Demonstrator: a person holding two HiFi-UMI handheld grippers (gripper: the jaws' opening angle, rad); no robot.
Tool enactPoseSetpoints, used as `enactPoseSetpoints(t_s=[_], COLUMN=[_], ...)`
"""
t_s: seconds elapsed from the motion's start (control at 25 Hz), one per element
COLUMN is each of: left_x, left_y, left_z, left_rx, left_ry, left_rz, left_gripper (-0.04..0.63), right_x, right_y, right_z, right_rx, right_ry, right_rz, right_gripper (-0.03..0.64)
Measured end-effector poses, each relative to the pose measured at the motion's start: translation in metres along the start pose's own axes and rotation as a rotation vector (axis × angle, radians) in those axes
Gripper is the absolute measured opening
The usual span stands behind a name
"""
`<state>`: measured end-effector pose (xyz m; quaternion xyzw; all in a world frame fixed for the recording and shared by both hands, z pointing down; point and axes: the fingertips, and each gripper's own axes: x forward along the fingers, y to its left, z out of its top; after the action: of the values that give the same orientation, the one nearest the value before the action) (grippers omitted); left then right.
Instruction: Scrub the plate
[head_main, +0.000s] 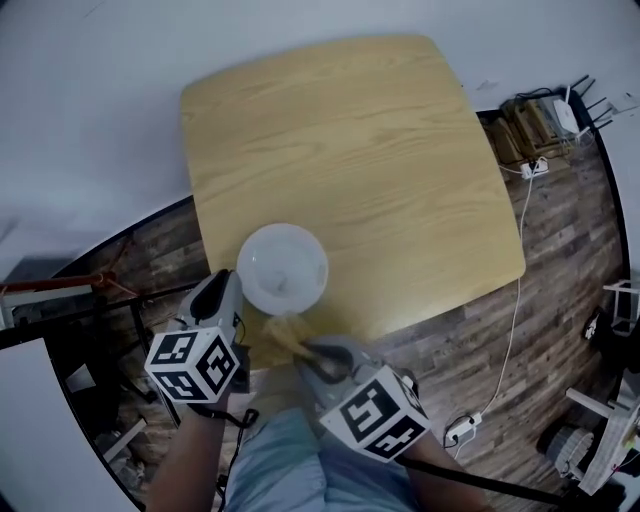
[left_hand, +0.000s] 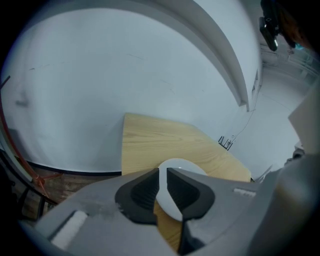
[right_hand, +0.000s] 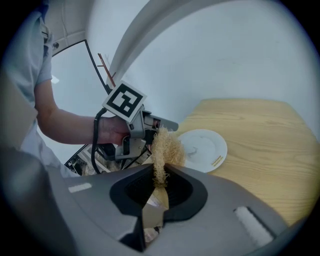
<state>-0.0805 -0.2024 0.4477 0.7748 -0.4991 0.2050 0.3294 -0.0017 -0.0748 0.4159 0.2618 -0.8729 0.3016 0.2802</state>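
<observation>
A light wooden table (head_main: 400, 180) stands on dark plank floor (head_main: 560, 300) beside white wall (head_main: 90, 100).

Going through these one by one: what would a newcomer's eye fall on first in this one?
A white plate stands out against the pale wooden table, close to the table's near-left edge. The right gripper is clamped on a straw-coloured fibrous scrubber, poised at the plate's near rim. The left gripper pinches the plate's left rim, its marker cube prominent in the head view.
</observation>
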Motion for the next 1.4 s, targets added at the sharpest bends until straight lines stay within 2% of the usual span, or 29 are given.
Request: enactPoseSetpoints(t_s=[0.08, 0.2, 0.28, 0.48, 0.6, 0.8, 1.04, 1.4], left_x=[-0.012, -0.033, -0.052, -0.103, -0.138, -0.195, -0.222, -0.233], left_y=[-0.002, -0.007, -0.014, -0.043, -0.064, -0.086, -0.102, -0.090], left_z=[0.006, 0.025, 0.038, 0.066, 0.083, 0.111, 0.122, 0.133], left_rx=[0.010, 0.035, 0.059, 0.104, 0.146, 0.205, 0.252, 0.287], left_ry=[-0.043, -0.157, -0.233, -0.352, -0.436, -0.586, -0.643, -0.689], left_rz=[0.012, 0.037, 0.056, 0.053, 0.056, 0.114, 0.085, 0.046], left_gripper=[0.054, 0.054, 0.054, 0.052, 0.020, 0.020, 0.020, 0.020], right_x=[-0.007, -0.018, -0.029, -0.064, -0.084, -0.111, -0.121, -0.115], right_y=[-0.002, -0.010, -0.014, -0.018, -0.008, 0.018, 0.048, 0.060], right_z=[0.004, 0.016, 0.027, 0.068, 0.100, 0.143, 0.176, 0.192], right_rx=[0.002, -0.021, -0.040, -0.071, -0.121, -0.185, -0.206, -0.230], right_ry=[-0.026, -0.089, -0.147, -0.314, -0.424, -0.559, -0.643, -0.674], right_rz=[-0.021, -0.060, -0.085, -0.160, -0.176, -0.214, -0.273, -0.371], right_gripper=[0.048, 0.048, 0.048, 0.048, 0.048, 0.049, 0.048, 0.046])
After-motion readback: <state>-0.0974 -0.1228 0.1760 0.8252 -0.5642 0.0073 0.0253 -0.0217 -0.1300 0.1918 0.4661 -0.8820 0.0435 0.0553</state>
